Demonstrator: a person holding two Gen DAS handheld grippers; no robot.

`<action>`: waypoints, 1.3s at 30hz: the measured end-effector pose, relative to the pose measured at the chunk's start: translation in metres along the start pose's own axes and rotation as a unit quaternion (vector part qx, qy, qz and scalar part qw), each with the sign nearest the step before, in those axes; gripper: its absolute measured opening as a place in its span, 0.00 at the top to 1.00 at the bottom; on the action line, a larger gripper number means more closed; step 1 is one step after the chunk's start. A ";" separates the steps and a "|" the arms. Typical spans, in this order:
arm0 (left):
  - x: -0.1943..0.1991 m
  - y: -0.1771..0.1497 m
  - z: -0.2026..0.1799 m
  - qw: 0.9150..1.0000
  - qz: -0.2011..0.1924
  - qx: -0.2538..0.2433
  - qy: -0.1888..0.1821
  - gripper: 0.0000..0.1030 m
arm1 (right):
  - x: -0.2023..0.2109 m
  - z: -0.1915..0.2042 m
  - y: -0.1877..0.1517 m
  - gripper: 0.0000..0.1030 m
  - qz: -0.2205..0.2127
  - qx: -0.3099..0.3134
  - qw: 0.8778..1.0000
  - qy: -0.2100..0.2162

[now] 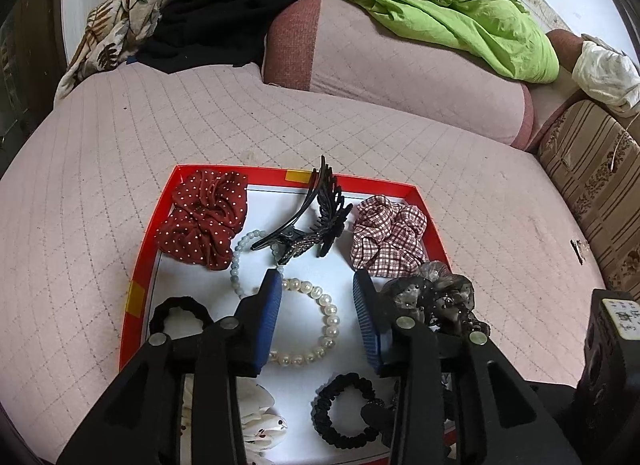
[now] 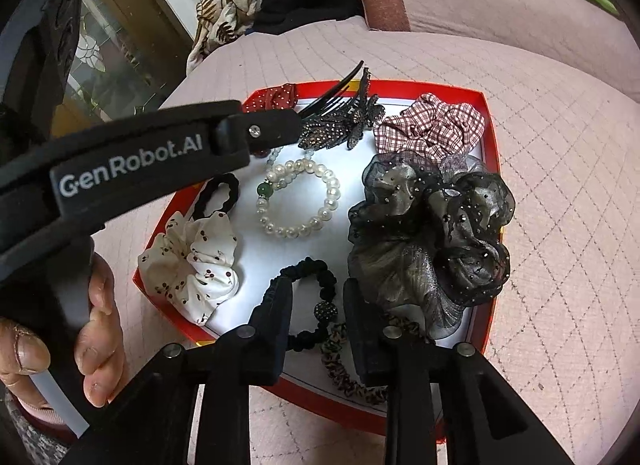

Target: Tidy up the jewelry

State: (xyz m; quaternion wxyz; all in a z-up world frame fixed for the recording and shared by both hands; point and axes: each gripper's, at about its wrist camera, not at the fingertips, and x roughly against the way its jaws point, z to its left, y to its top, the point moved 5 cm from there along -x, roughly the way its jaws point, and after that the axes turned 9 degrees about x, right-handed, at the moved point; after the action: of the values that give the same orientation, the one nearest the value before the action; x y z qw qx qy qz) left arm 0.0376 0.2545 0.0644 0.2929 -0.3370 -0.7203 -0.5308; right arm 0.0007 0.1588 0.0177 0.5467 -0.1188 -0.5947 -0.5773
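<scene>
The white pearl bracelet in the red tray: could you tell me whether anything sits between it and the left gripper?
Nothing visible does. The left gripper hangs open above the white pearl bracelet in the red tray; the pale bead bracelet lies just beyond one finger.

Counted in one red tray [image 2: 490, 133]: four fabric scrunchies [image 2: 430, 241], three slim elastic hair ties [image 2: 308, 301], two bead bracelets [image 2: 298, 199], one black claw clip [image 1: 308, 221].

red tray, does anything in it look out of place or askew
Mostly tidy, but the black hair claw is propped up at a tilt, lying on the pale bead bracelet with its tip poking above the red tray rim. The sheer black scrunchie bulges over the tray's right edge.
</scene>
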 end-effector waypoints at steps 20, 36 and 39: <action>0.092 -0.001 0.006 0.966 -0.212 0.046 0.140 0.19 | 0.095 -0.024 -0.023 0.50 -0.055 0.016 0.996 -0.075; 0.231 -0.064 -0.064 0.919 -0.342 0.021 0.198 0.00 | 0.171 -0.059 -0.068 0.44 -0.108 -0.018 0.986 -0.124; 0.224 -0.075 -0.070 0.938 -0.301 0.034 0.167 0.00 | 0.182 -0.057 -0.074 0.42 -0.121 -0.011 0.984 -0.127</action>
State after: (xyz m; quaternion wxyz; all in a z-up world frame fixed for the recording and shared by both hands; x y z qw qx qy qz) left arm -0.1521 0.2109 0.2147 0.2468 -0.0009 -0.7463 -0.6181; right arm -0.0955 0.0007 0.1047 0.3915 -0.1250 -0.6629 -0.6258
